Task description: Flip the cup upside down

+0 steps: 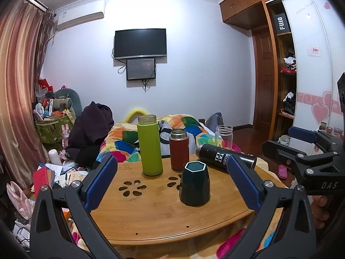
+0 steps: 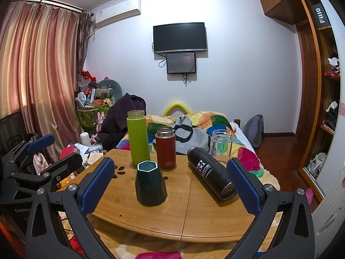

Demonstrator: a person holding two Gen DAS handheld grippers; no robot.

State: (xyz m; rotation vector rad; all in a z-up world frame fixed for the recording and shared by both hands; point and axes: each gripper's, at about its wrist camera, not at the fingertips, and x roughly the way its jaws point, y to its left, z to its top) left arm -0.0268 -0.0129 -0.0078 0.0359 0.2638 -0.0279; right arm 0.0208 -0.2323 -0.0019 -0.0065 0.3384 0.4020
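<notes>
I see the dark green hexagonal cup (image 1: 195, 185) standing mouth-down near the middle of the bamboo table (image 1: 151, 215), apart from everything else. My left gripper (image 1: 172, 185) hangs in front of it, jaws wide and holding nothing; my right gripper (image 2: 170, 185) is equally wide and empty. Behind the cup stand a lime green bottle (image 2: 138, 138) and a red thermos (image 2: 165, 149); a black flask (image 2: 208, 172) lies on its side.
</notes>
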